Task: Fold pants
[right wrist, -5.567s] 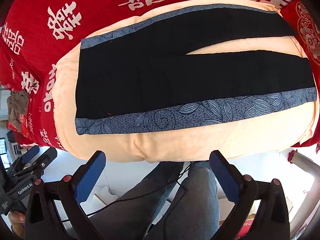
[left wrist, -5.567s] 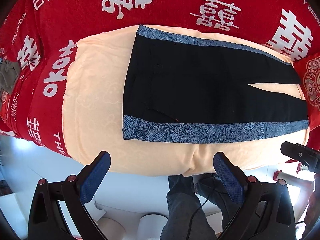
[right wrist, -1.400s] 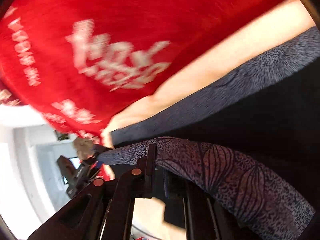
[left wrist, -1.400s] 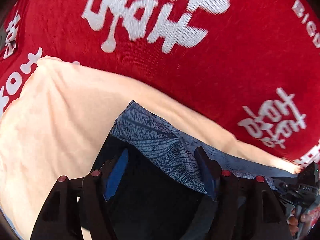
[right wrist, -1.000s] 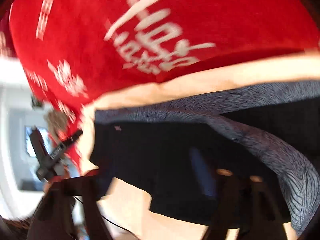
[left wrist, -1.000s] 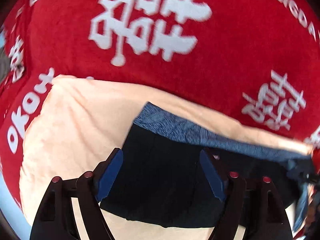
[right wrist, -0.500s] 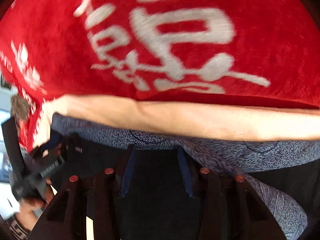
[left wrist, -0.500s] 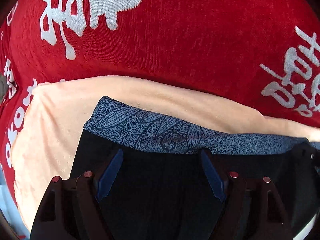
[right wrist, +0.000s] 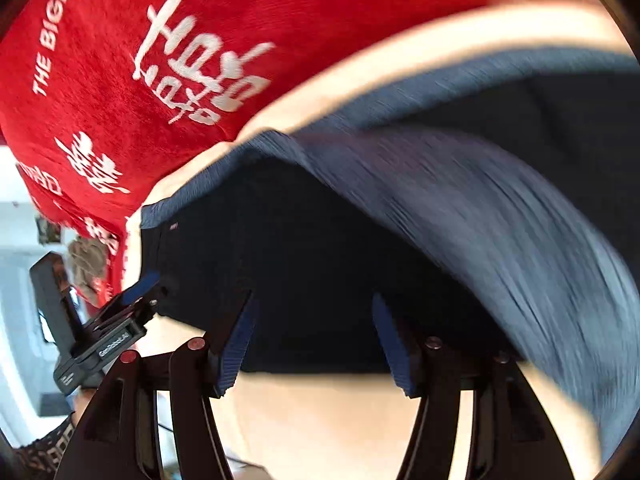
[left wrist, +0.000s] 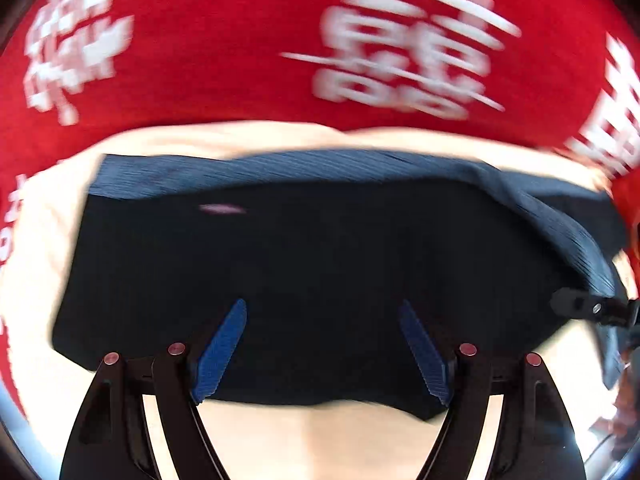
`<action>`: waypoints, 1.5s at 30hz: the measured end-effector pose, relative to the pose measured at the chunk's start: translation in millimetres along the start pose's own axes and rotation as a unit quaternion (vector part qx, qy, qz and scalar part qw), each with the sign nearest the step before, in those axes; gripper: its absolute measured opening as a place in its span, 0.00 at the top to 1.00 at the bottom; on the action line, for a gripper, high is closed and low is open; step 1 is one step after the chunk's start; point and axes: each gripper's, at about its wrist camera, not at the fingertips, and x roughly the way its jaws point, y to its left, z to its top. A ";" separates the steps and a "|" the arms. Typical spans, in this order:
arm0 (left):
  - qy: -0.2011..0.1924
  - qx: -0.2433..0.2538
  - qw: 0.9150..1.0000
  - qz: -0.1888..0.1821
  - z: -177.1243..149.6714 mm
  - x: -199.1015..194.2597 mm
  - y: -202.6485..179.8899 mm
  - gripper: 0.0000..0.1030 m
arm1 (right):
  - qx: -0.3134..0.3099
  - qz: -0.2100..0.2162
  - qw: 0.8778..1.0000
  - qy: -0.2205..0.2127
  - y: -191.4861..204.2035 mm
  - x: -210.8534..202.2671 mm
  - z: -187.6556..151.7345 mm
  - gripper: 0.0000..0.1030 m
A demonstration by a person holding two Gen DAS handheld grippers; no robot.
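The pants (left wrist: 304, 272) lie on a pale peach cloth (left wrist: 328, 436) with a soft, plush-looking surface, and that cloth is spread over a red velvety blanket (left wrist: 224, 52) printed with white characters and lettering. The pants are of black fabric with a band of blue-grey speckled material along the long edge; motion blur streaks the band, so its pattern cannot be read. They are folded lengthwise, one half lying over the other, forming a dark, roughly oblong slab with a straight near edge. In the right wrist view a wide fold of the speckled band (right wrist: 500, 216) arches across the right side of the frame, raised above the black layer beneath it.

The left hand-held gripper (left wrist: 322, 352) has its jaws well apart, black arms tipped with ribbed blue pads (left wrist: 220, 354), and it hovers over the near edge of the pants with nothing between the pads. The right hand-held gripper (right wrist: 314, 344) also has its jaws apart and opening, with ribbed blue pads of the same kind, over the near edge of the black cloth, nothing pinched between them. Each gripper shows at the edge of the other's view.
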 end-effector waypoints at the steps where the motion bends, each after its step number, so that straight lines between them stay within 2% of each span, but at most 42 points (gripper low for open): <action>1: 0.006 0.012 1.000 -0.014 -5.9 1.5 -15.7 0.22 | 0.008 0.009 1.000 -0.008 -8.0 -9.0 -10.8 0.38; 3: 0.015 0.036 0.999 -0.035 -12.3 1.8 -47.7 0.22 | 0.026 0.017 0.999 -0.018 -23.0 -25.8 -29.7 0.37; 7: 0.033 0.080 0.992 -0.086 -16.5 -0.2 -115.7 0.22 | 0.066 0.006 0.997 -0.038 -65.2 -64.1 -66.0 0.36; 12: 0.066 0.098 0.981 -0.153 -20.9 10.5 -184.0 0.22 | 0.130 -0.012 0.988 -0.087 -132.0 -126.8 -113.2 0.36; 16: 0.080 0.115 0.977 -0.161 -24.0 19.3 -227.9 0.22 | 0.196 -0.042 0.970 -0.139 -188.8 -179.7 -152.3 0.36; 18: 0.084 0.118 0.975 -0.168 -23.3 21.2 -244.8 0.22 | 0.220 -0.044 0.962 -0.153 -207.8 -192.1 -165.0 0.36; 23: 0.115 0.108 0.969 -0.190 -26.3 32.9 -266.1 0.22 | 0.243 -0.046 0.958 -0.148 -240.8 -201.9 -182.7 0.36; 25: 0.123 0.107 0.968 -0.192 -27.5 38.3 -276.2 0.22 | 0.245 -0.024 0.957 -0.151 -243.0 -200.8 -186.0 0.36; 27: 0.127 0.107 0.967 -0.195 -27.3 40.5 -282.7 0.22 | 0.235 -0.001 0.960 -0.154 -242.1 -199.5 -185.1 0.43; 31: 0.138 0.095 0.963 -0.210 -27.7 46.0 -296.3 0.22 | 0.211 0.034 0.966 -0.147 -233.6 -185.6 -165.5 0.47; 32: 0.140 0.092 0.963 -0.213 -28.1 47.1 -298.0 0.22 | 0.213 0.039 0.967 -0.137 -236.7 -179.8 -162.2 0.56; 33: 0.142 0.088 0.962 -0.215 -28.6 48.4 -300.5 0.22 | 0.216 0.042 0.967 -0.127 -238.5 -175.1 -160.8 0.76; 34: 0.140 0.086 0.962 -0.216 -28.9 48.3 -302.9 0.25 | 0.218 0.042 0.968 -0.118 -239.1 -171.2 -159.1 0.87; 35: 0.136 0.084 0.962 -0.222 -29.9 48.0 -304.5 0.44 | 0.220 0.047 0.968 -0.108 -240.4 -169.5 -158.0 0.97; 36: 0.139 0.083 0.960 -0.228 -30.9 49.2 -306.4 0.56 | 0.220 0.053 0.968 -0.109 -240.2 -171.3 -157.2 0.97; 37: 0.145 0.084 0.959 -0.229 -31.2 50.8 -308.2 0.74 | 0.216 0.064 0.967 -0.115 -238.9 -175.8 -156.7 0.97; 38: 0.142 0.083 0.959 -0.233 -30.5 49.5 -308.5 0.80 | 0.208 0.071 0.968 -0.120 -236.1 -182.2 -154.7 0.97; 43: 0.082 0.104 0.962 -0.239 -10.3 12.3 -316.9 0.80 | 0.154 0.078 0.974 -0.148 -212.9 -226.6 -119.5 0.97; 45: 0.064 0.102 0.963 -0.242 3.3 2.4 -320.7 0.80 | 0.129 0.075 0.975 -0.167 -206.6 -248.4 -94.5 0.97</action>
